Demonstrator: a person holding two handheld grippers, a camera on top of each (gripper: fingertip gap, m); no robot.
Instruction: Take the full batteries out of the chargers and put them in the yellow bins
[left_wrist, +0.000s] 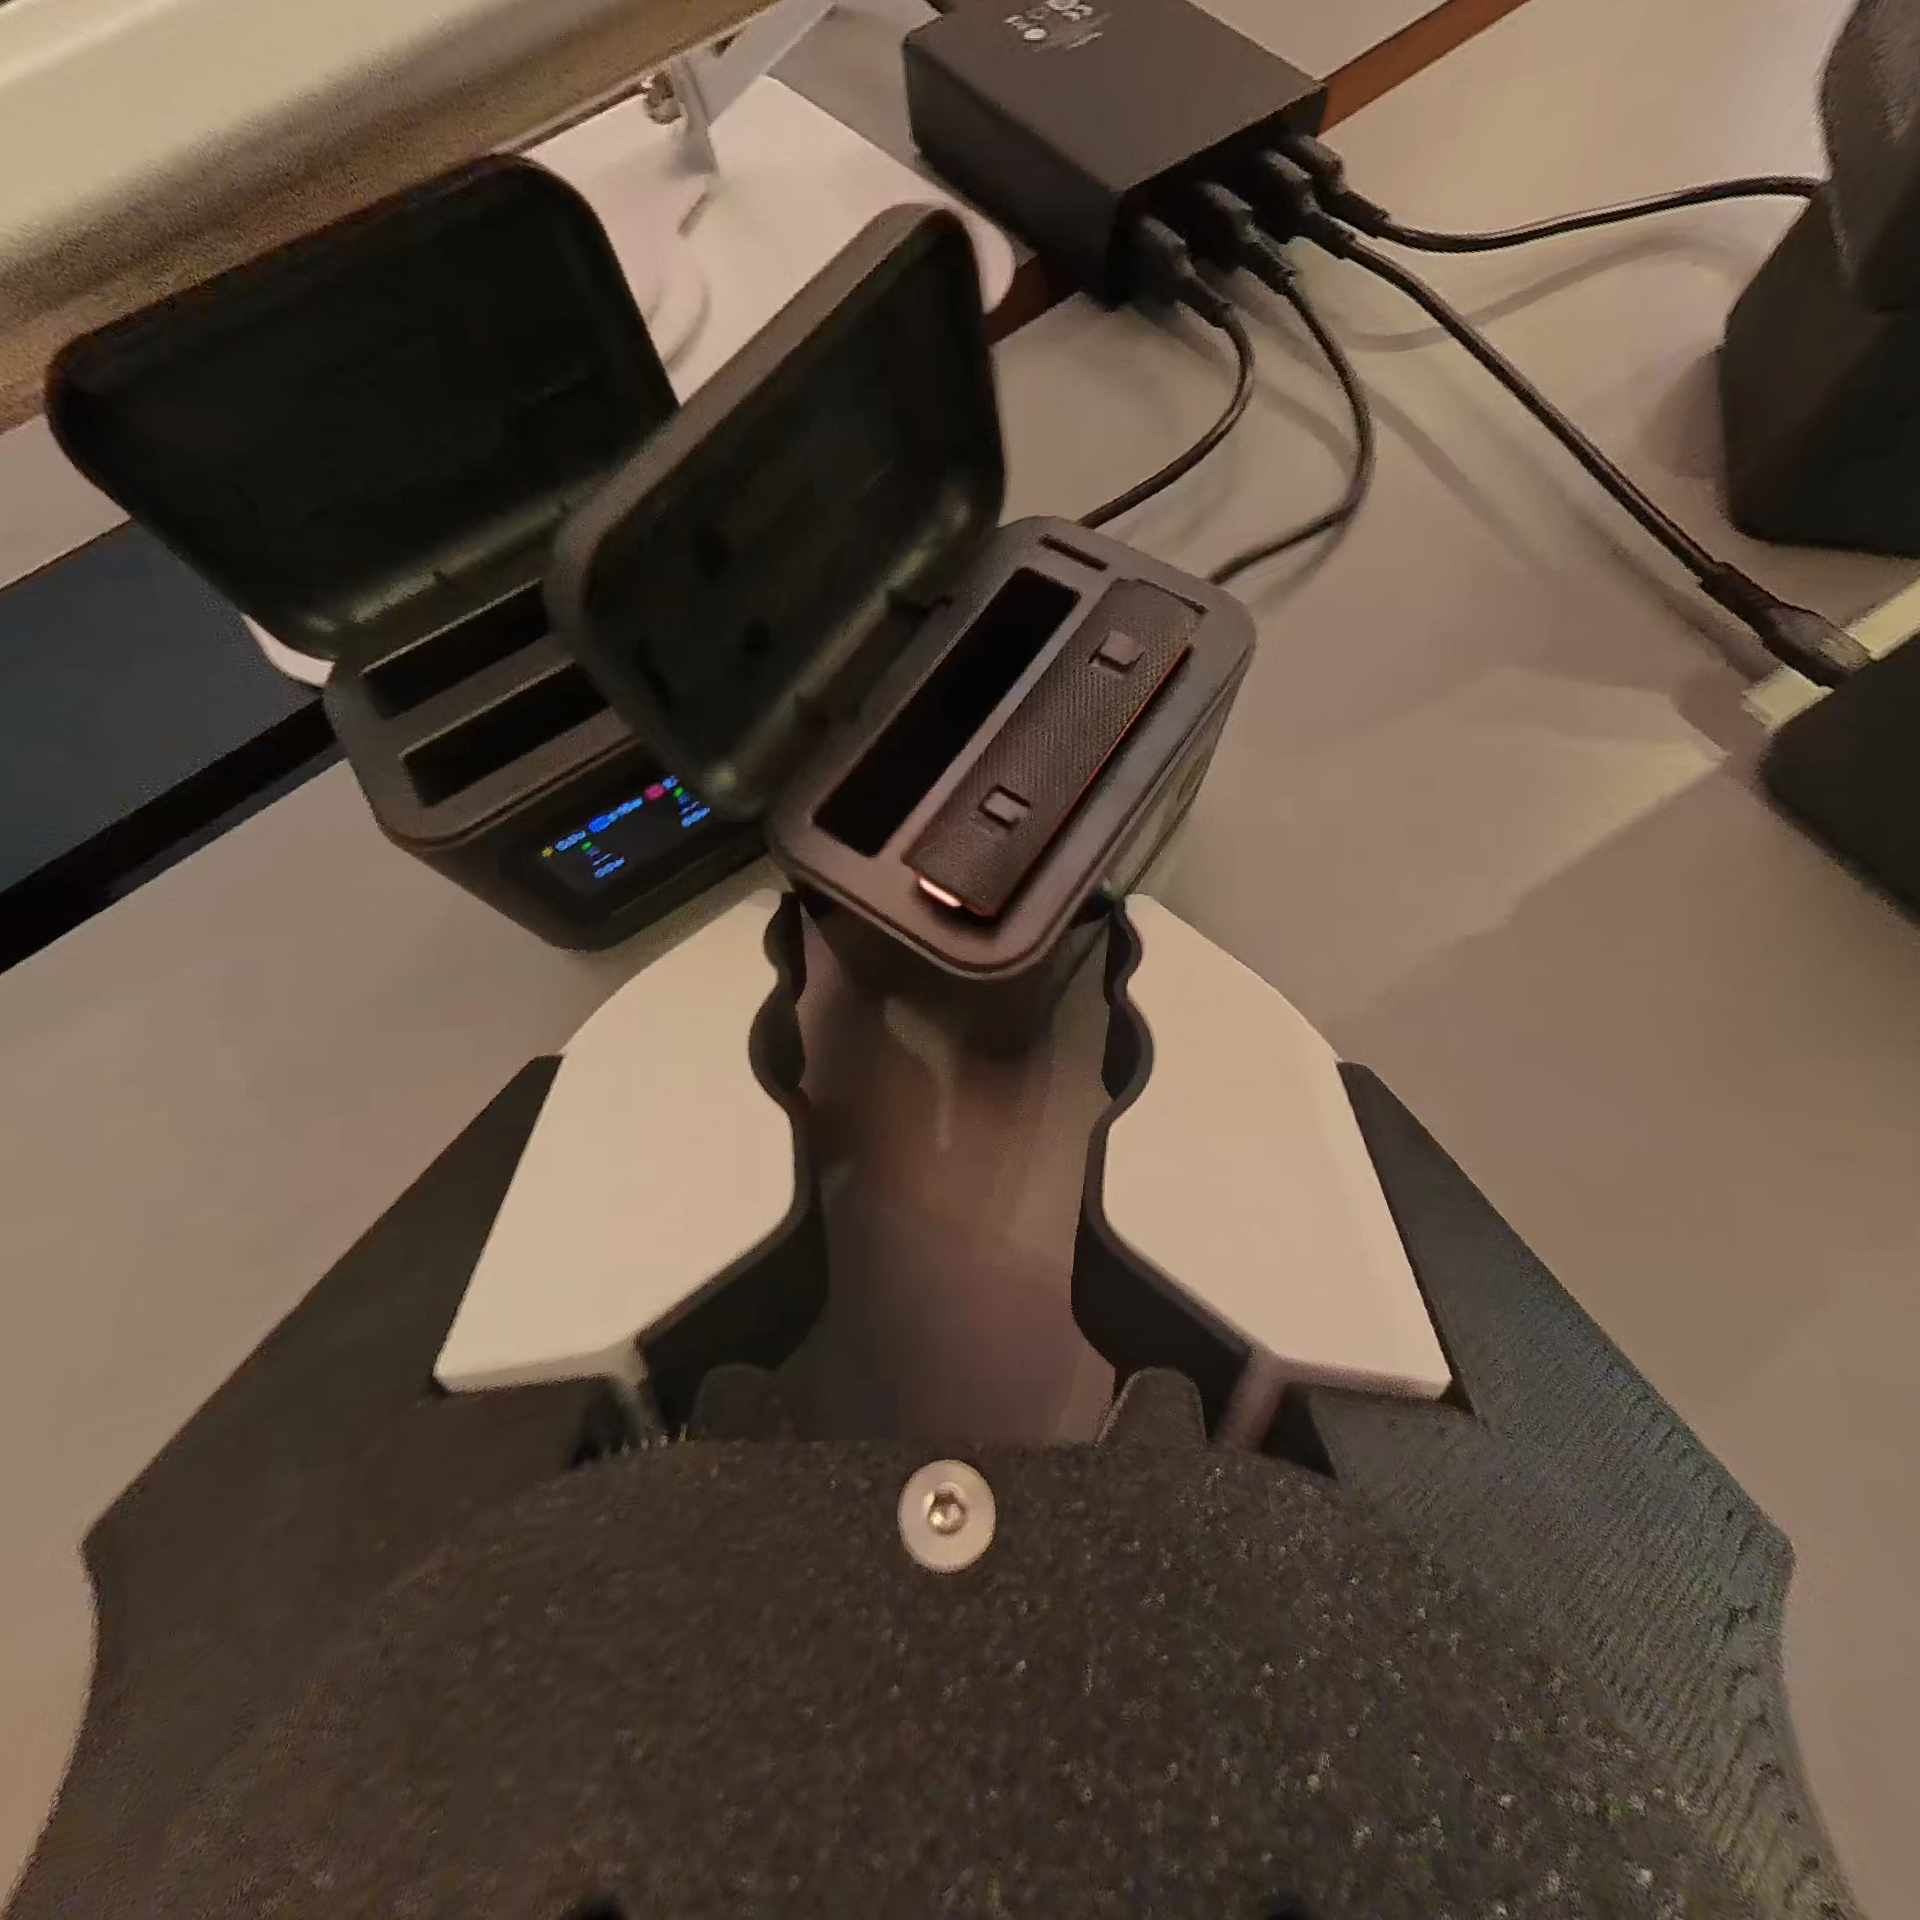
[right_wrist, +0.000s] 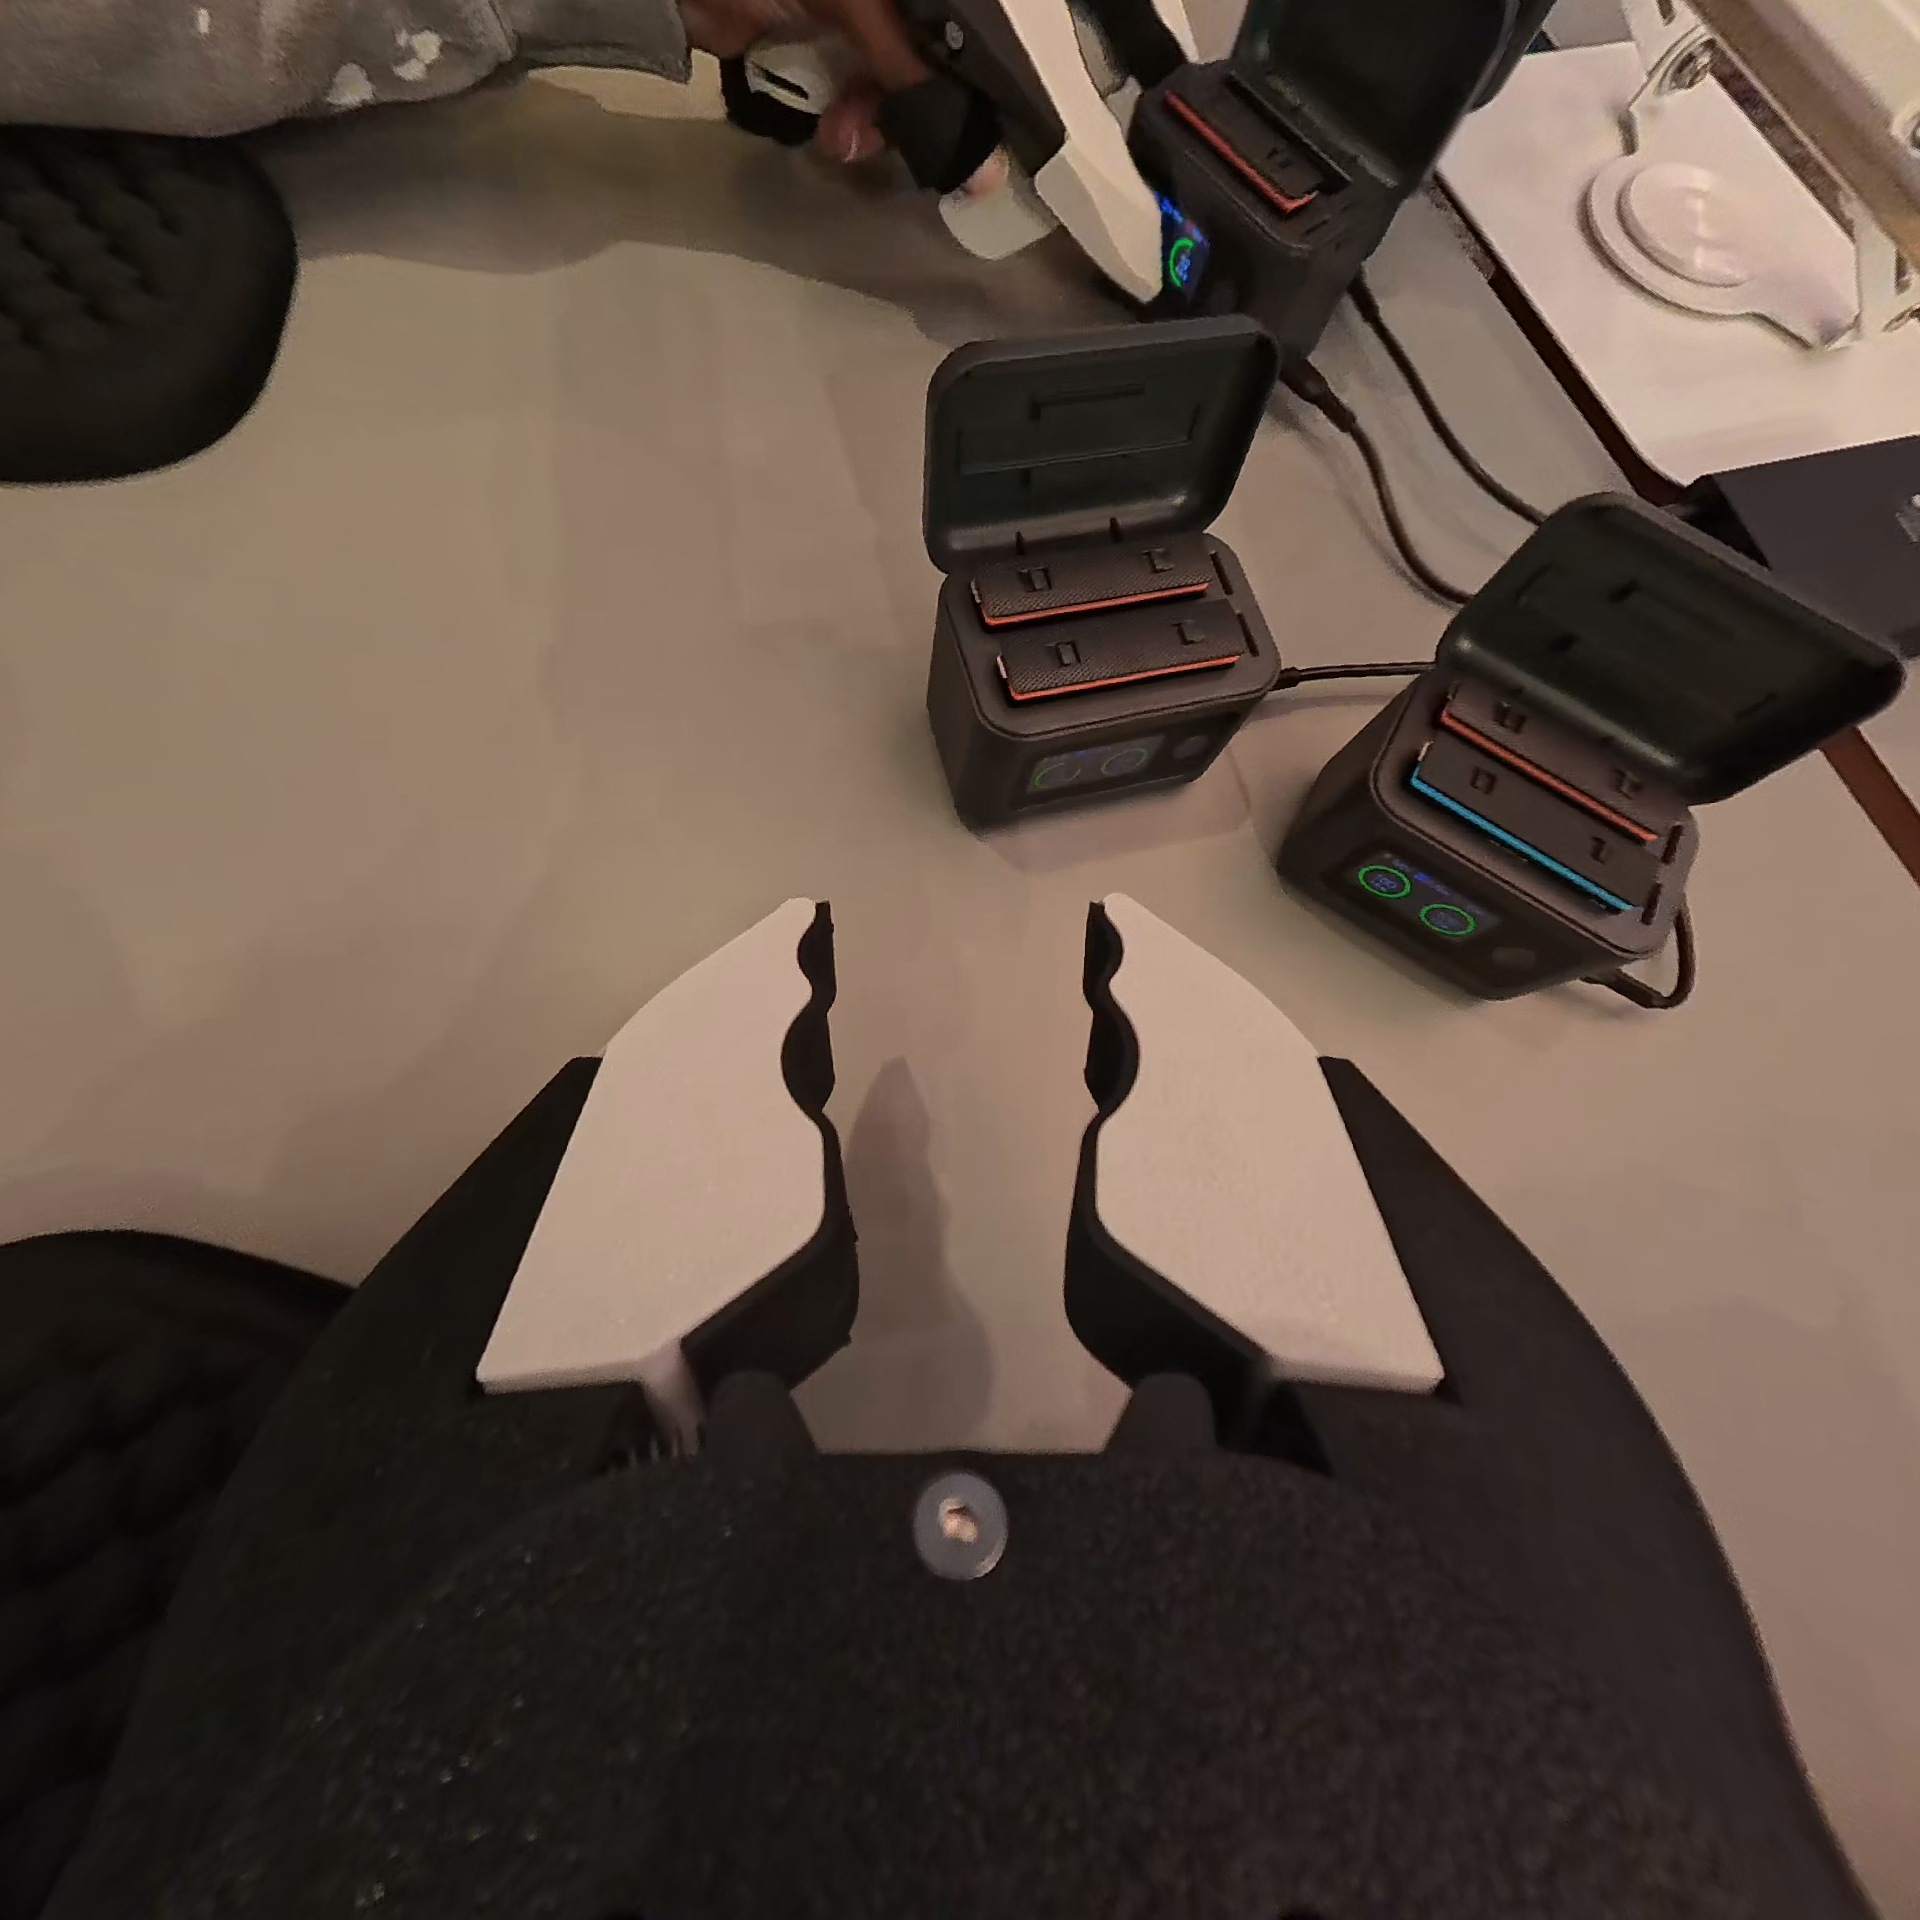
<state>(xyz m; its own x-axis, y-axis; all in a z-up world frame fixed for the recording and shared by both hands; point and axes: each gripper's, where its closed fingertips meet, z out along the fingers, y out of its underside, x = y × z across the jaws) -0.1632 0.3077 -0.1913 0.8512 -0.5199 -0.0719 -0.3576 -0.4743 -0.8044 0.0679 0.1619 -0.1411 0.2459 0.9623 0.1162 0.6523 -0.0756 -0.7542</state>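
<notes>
In the left wrist view my left gripper (left_wrist: 951, 935) is shut on the body of a black charger (left_wrist: 1174, 665) with its lid (left_wrist: 790, 499) open. One battery (left_wrist: 1060, 748) sits in its right slot; the left slot (left_wrist: 945, 717) is empty. Behind it a second charger (left_wrist: 582, 842) has both slots empty and a lit screen. My right gripper (right_wrist: 956, 914) is open and empty above the table. Ahead of it stand two open chargers, the middle charger (right_wrist: 1091, 769) and the right charger (right_wrist: 1382, 831), each with two batteries. No yellow bin is in view.
A black power hub (left_wrist: 1101, 135) with several cables (left_wrist: 1340, 416) sits at the table's back edge. A person's hand (right_wrist: 862, 62) holds the left gripper at the far top of the right wrist view. Black chair cushions (right_wrist: 114, 301) lie at the left. A white stand (right_wrist: 1683, 229) is at the back right. Spacing between my two grippers at the tips: around 30 cm. The right gripper is farther from the black power hub (left_wrist: 1101, 135), some 30 cm, than the left, some 20 cm. Look for it in the right wrist view (right_wrist: 1776, 492) too.
</notes>
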